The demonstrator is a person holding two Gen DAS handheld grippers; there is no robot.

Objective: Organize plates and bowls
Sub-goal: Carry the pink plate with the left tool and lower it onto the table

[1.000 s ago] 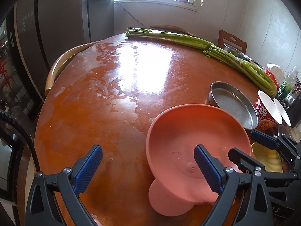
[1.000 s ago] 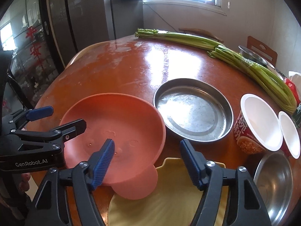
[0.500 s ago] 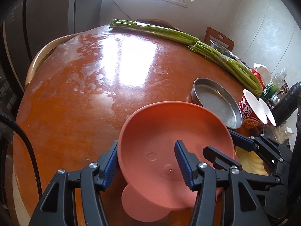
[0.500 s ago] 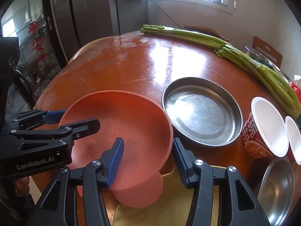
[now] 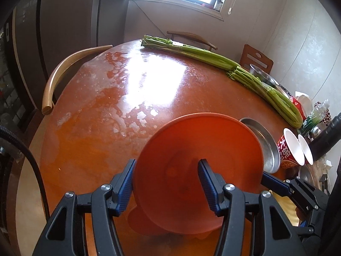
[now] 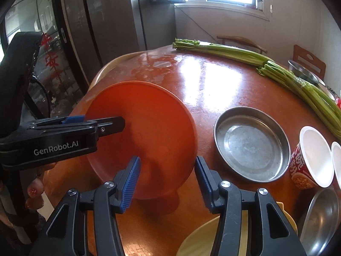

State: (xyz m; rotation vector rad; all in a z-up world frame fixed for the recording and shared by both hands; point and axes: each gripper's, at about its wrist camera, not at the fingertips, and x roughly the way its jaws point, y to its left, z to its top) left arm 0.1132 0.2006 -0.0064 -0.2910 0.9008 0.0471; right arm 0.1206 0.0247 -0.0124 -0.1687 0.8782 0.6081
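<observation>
An orange-pink footed bowl (image 5: 198,149) (image 6: 149,123) hangs tilted just above the round brown table (image 5: 102,132), held from both sides. My left gripper (image 5: 167,183) is shut on its near-left rim, one blue pad outside the wall and one inside. My right gripper (image 6: 167,179) is shut on the near-right rim in the same way. In the right wrist view the left gripper (image 6: 96,123) reaches over the bowl's left edge. In the left wrist view the right gripper's fingers (image 5: 277,186) show at the bowl's right side. The bowl's foot is partly hidden.
Right of the bowl a shallow steel plate (image 6: 251,143) lies flat, with two white paper cups (image 6: 313,157) beyond it. A yellow plate (image 6: 213,239) and a steel bowl (image 6: 321,217) sit at the near right edge. Long celery stalks (image 5: 213,59) cross the far side. A chair back (image 5: 64,72) curves at the table's left.
Both grippers went from open around the resting bowl to shut on its rim. The bowl has since come up off the table and tipped more upright.
</observation>
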